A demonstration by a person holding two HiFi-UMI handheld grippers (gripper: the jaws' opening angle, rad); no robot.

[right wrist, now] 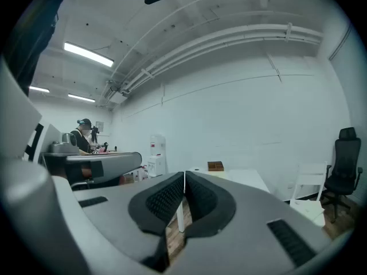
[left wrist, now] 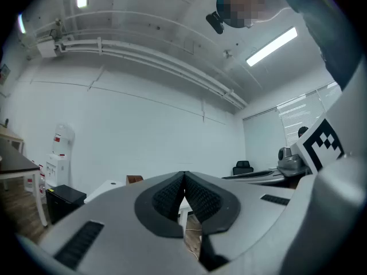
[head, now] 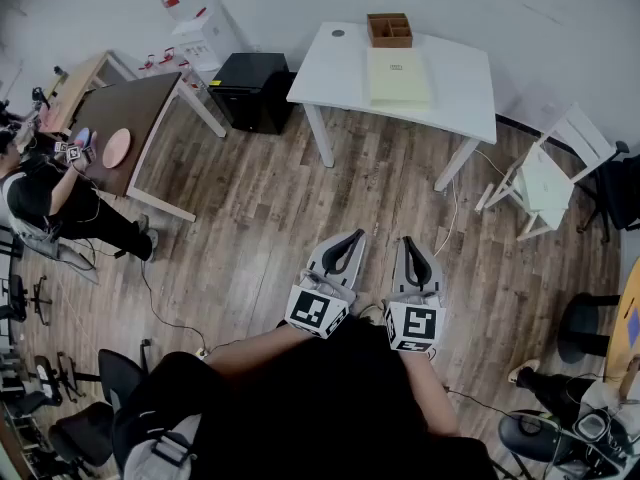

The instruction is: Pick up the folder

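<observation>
Progress: nil so far, task not begun as far as the pics show. Folder (head: pixel 398 76), pale yellow, lies flat on the white table (head: pixel 460 88), abt mid-width, reaching from just beside the wooden box (head: pixel 390 30) at the far edge down close to the near edge. Nothing touches it.

L gripper (head: pixel 355 238) and R gripper (head: pixel 410 243) are held close to the person's body over the wood floor (head: pixel 260 218), well apart from the table, side by side, both aimed roughly toward it. L gripper view: jaws pressed together, nothing between the pads. R gripper view: same, jaws together and empty, w/ table and box visible far off past the tips.

Left to do, by my reading: all of it. Walk up to the table, spread the jaws, get a pad under or over a folder edge (prob. the near one, since it sits flat), clamp, lift clear.
</observation>
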